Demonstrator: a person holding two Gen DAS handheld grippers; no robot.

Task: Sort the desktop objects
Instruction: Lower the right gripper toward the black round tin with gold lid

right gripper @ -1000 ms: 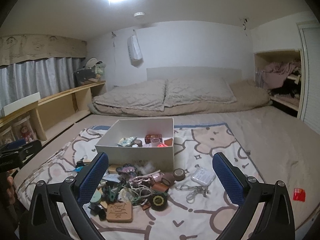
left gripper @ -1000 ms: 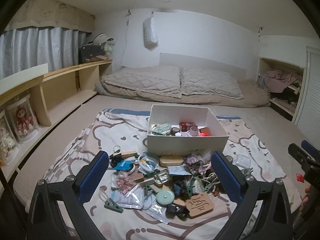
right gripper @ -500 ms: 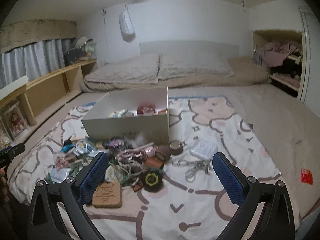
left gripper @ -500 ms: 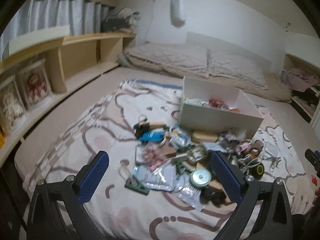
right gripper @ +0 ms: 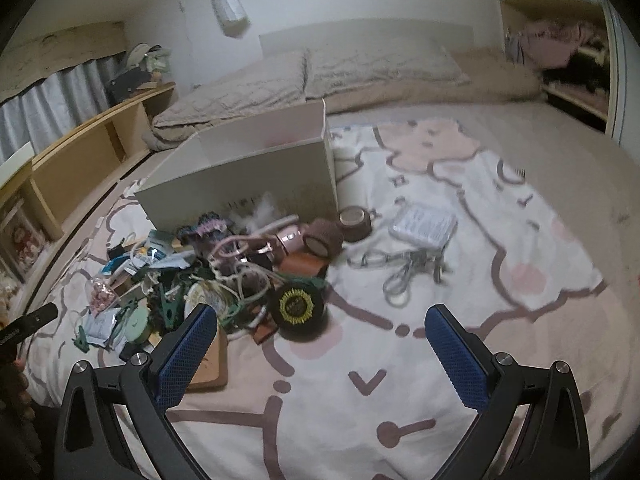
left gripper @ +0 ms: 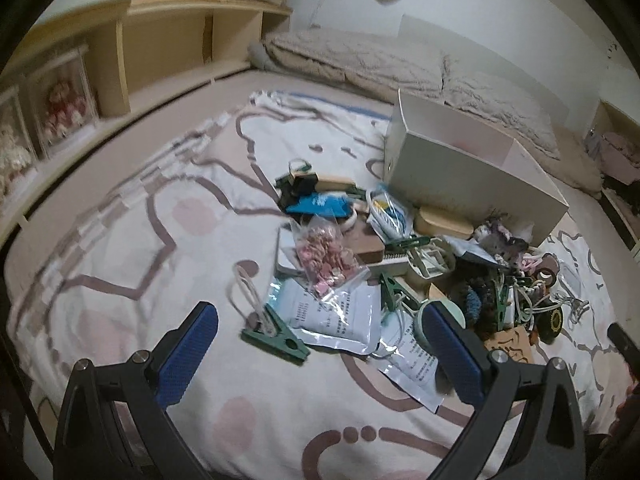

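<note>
A heap of small objects lies on a patterned blanket (left gripper: 132, 264) in front of a white box (left gripper: 472, 176) (right gripper: 248, 176). My left gripper (left gripper: 320, 340) hangs open just above a green clip (left gripper: 276, 338) and foil packets (left gripper: 336, 316); a bag of pink pieces (left gripper: 326, 254) lies beyond. My right gripper (right gripper: 320, 340) is open and empty, low over the blanket, with a black round tin (right gripper: 298, 306) near its left finger. Keys (right gripper: 404, 268) and a clear case (right gripper: 424, 222) lie ahead of it.
Wooden shelves (left gripper: 168, 52) run along the left wall. Pillows and a quilt (right gripper: 304, 76) lie behind the box. A brown tape roll (right gripper: 354, 222) and a wooden plaque (right gripper: 212, 364) sit at the heap's edges. Bare blanket (right gripper: 520, 280) spreads to the right.
Both grippers have dropped lower and moved closer to the heap, tilting downward. The box's inside has gone out of sight. Both stay open.
</note>
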